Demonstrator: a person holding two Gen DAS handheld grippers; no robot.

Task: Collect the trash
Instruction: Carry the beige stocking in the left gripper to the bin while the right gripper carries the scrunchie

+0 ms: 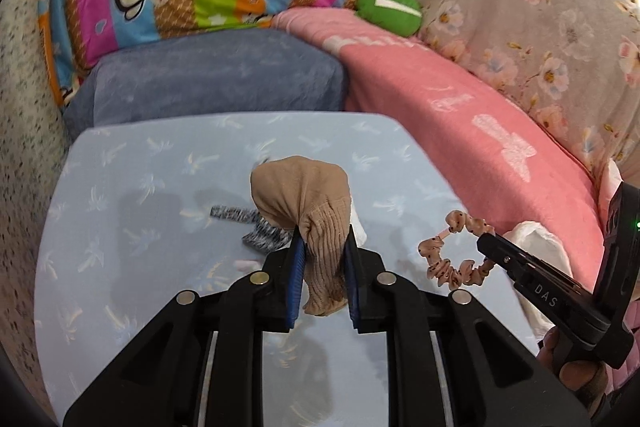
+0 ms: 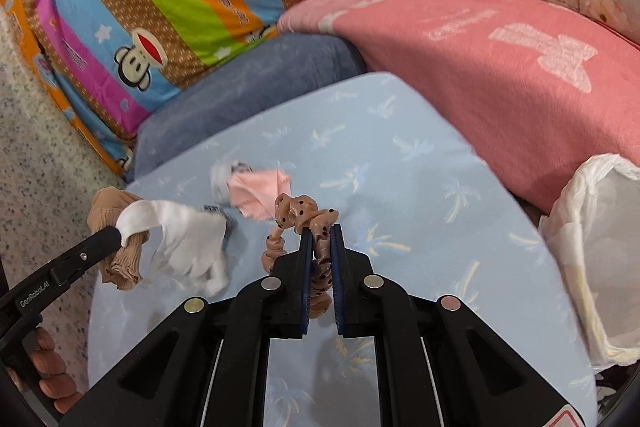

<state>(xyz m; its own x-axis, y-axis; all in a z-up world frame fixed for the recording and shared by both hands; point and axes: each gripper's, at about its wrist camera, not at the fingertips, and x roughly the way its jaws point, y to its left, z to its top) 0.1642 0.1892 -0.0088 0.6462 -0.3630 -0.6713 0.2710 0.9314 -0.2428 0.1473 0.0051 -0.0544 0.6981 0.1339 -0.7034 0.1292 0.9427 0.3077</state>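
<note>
**Q:** Socks first — what has your left side got?

**Me:** My left gripper (image 1: 323,241) is clenched on a tan sock (image 1: 316,211), lifted off the pale blue bed sheet (image 1: 160,187). Its ribbed cuff hangs down between the blue pads and the foot bulges out above them. From my right wrist camera a white cloth (image 2: 176,231) drapes beside the same sock; whether it is pinched too or only caught on it, I cannot tell.

**Q:** And on the bed below?

**Me:** A grey speckled sock (image 1: 256,229) lies on the sheet just behind the tan one, partly hidden by it. In the right view a pink cloth (image 2: 258,193) lies near the middle of the sheet, overlapping something grey and white that is too blurred to name.

**Q:** Further right?

**Me:** My right gripper (image 2: 320,233) is closed tight on a peach scrunchie with dark dots (image 2: 304,211), also held clear of the sheet; the loop hangs out to the left of the pads.

**Q:** Far right?

**Me:** A white plastic bag (image 2: 600,259) stands open at the sheet's edge, against the pink blanket (image 2: 480,67).
</note>
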